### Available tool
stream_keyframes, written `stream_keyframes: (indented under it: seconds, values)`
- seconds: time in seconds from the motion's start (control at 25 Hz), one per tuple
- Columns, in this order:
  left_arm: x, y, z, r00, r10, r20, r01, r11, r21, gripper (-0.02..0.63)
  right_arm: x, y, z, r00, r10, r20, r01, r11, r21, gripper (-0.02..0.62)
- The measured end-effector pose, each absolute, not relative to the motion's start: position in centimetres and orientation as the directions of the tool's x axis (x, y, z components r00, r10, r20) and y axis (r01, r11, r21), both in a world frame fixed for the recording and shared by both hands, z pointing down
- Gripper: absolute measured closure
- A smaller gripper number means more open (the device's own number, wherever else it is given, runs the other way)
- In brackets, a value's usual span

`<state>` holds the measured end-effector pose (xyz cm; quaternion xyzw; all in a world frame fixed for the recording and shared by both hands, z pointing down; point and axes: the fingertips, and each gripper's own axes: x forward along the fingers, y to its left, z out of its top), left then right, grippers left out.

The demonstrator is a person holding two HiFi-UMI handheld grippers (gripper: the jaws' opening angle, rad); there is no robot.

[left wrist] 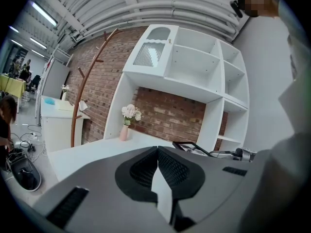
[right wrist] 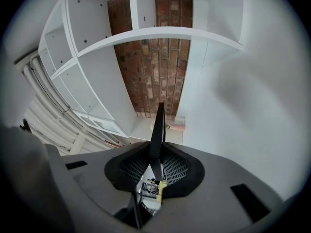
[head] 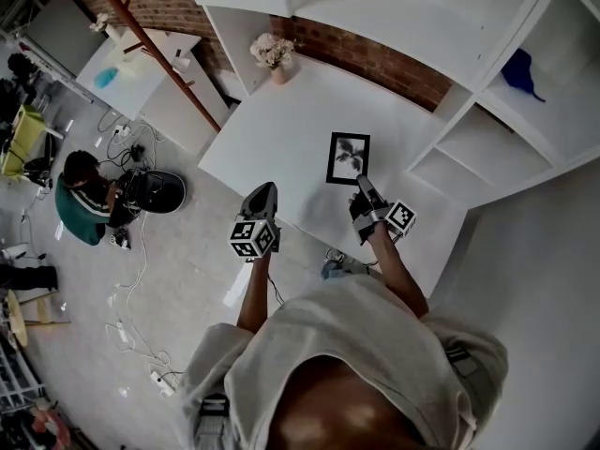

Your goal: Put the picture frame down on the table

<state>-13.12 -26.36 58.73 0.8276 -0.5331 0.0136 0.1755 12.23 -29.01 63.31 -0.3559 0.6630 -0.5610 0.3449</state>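
A black picture frame (head: 348,157) with a plant print lies flat over the white table (head: 272,129), right of its middle. Whether it rests on the surface I cannot tell. My right gripper (head: 362,187) is shut on the frame's near edge. In the right gripper view the frame (right wrist: 157,125) shows edge-on as a thin black blade between the jaws. My left gripper (head: 263,195) hovers at the table's front edge, shut and empty, its pads (left wrist: 167,166) pressed together. From the left gripper view the frame (left wrist: 190,147) and the right gripper (left wrist: 232,154) appear to the right.
A pink vase of flowers (head: 273,56) stands at the table's far end. A white shelf unit (head: 506,111) borders the right side and holds a blue object (head: 521,73). A person (head: 84,195) sits on the floor at left among cables. A brown coat stand (head: 155,50) rises behind.
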Motion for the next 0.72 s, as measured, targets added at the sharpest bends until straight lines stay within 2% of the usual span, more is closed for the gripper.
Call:
stream_keyframes:
  seconds: [0.72]
  values:
    - [-10.9, -30.8, 60.8, 0.398, -0.874, 0.28, -0.908, -0.331, 0.256, 0.589, 12.2, -35.0, 66.2, -0.559, -0.829, -0.028, -0.041, 0.061, -0.997, 0.509]
